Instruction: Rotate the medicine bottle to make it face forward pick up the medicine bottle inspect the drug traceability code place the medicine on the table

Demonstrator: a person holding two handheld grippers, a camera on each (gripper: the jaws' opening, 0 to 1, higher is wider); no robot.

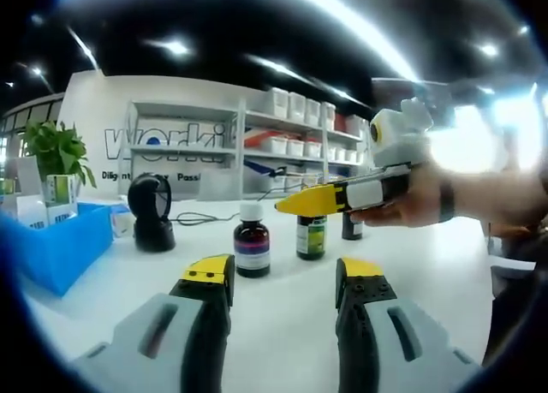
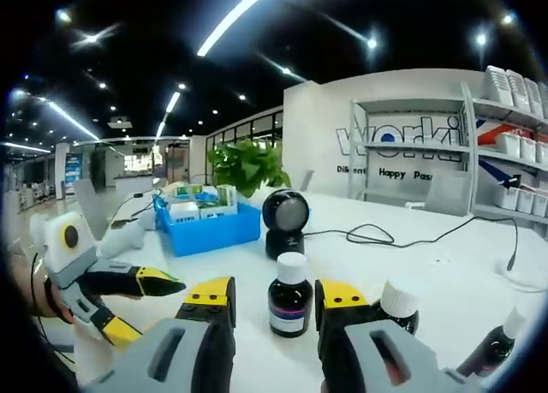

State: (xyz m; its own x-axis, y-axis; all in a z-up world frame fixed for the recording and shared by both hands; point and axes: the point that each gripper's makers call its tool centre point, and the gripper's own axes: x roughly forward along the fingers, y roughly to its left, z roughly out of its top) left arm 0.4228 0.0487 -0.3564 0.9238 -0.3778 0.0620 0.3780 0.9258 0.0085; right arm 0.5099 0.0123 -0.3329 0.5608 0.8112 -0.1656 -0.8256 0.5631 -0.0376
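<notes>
Three small medicine bottles stand on the white table (image 1: 282, 333): one with a white cap and purple label (image 1: 252, 240), one with a green label (image 1: 311, 236), and a dark one (image 1: 352, 226) behind. My left gripper (image 1: 284, 277) is open, low over the table, short of the bottles. A hand holds my right gripper (image 1: 295, 203) side-on just above the green-label bottle. In the right gripper view, my right gripper (image 2: 276, 294) is open, and the purple-label bottle (image 2: 288, 295) appears in the gap beyond its tips. My left gripper (image 2: 141, 307) shows open at the left.
A black dome scanner (image 1: 151, 211) stands left of the bottles, its cable (image 2: 377, 235) trailing across the table. A blue bin (image 1: 51, 247) of boxes and a potted plant (image 1: 56, 153) sit at the left. Two more bottles (image 2: 398, 306) (image 2: 497, 346) stand right. Shelves (image 1: 291, 128) line the back wall.
</notes>
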